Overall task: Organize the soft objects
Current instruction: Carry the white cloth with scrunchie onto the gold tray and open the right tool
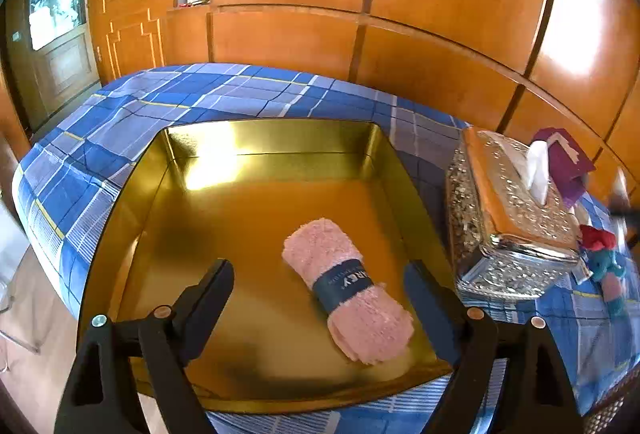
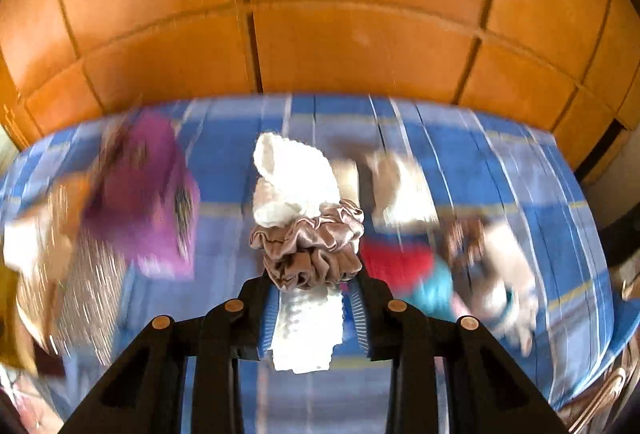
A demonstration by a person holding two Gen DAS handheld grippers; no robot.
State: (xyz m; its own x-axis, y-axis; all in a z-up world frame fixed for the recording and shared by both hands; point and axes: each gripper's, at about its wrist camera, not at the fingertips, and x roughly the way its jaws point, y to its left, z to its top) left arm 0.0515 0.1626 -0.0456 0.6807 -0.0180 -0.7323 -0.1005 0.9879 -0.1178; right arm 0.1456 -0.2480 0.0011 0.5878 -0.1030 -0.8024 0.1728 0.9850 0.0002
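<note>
A rolled pink towel [image 1: 312, 246] with a dark blue band lies inside a gold tray [image 1: 272, 125], toward its right side. My left gripper [image 1: 318, 268] hovers over the tray's near part, its jaws wide open on either side of the towel without touching it. In the right wrist view my right gripper [image 2: 316, 280] is shut on a white fluffy cloth [image 2: 292, 173] with a beige satin scrunchie [image 2: 316, 238] bunched around its middle. The bundle hangs above the blue checked cloth [image 2: 500, 161].
A silver embossed tissue box [image 1: 516, 209] stands right of the tray, with a purple cloth [image 1: 568, 161] behind it and a small red and teal plush [image 1: 604, 254] beside it. Blurred soft items [image 2: 492, 266] lie on the cloth below my right gripper. A wooden panelled wall [image 1: 400, 33] runs behind.
</note>
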